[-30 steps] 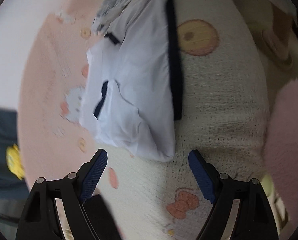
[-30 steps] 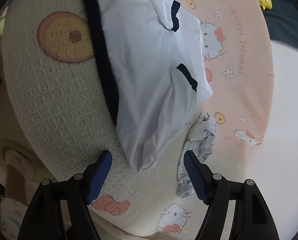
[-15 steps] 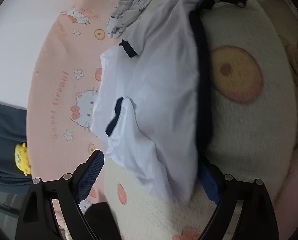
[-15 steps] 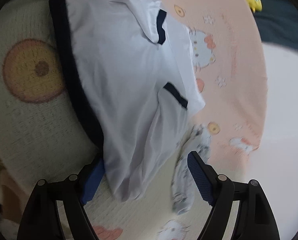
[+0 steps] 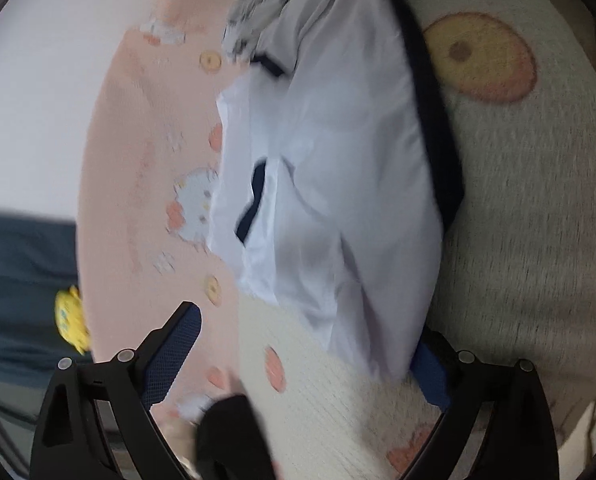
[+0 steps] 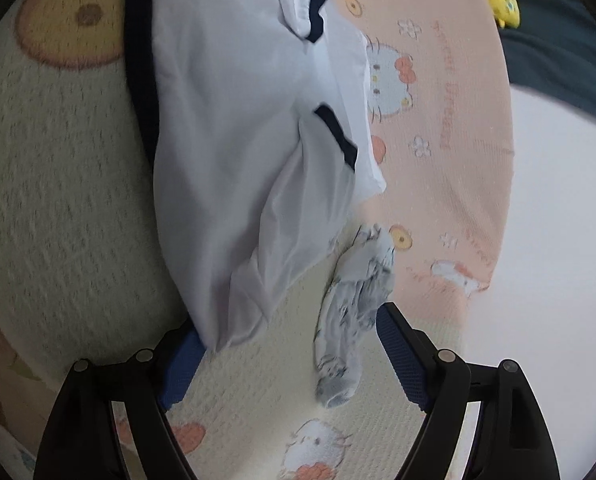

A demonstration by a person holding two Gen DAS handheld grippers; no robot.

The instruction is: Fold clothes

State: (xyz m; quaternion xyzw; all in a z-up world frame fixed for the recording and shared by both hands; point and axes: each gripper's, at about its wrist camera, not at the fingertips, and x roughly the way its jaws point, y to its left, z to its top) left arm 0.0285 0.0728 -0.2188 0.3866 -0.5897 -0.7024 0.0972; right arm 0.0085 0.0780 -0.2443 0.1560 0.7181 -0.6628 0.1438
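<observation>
Now I am reaching for the white shirt lying on the blanket — both my jaws have just been opening wide, pinching nothing. It is looking soft and floppy — I am thinking its end corners are best to grab.

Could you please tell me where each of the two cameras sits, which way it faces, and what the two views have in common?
Left wrist: on the left gripper, angled down at one end of the white garment; both open fingers show.
Right wrist: on the right gripper, angled down at the opposite end; fingers open, a small printed cloth between them.
Shared: the garment, the cloth, the blanket, seen from opposite ends.
</observation>
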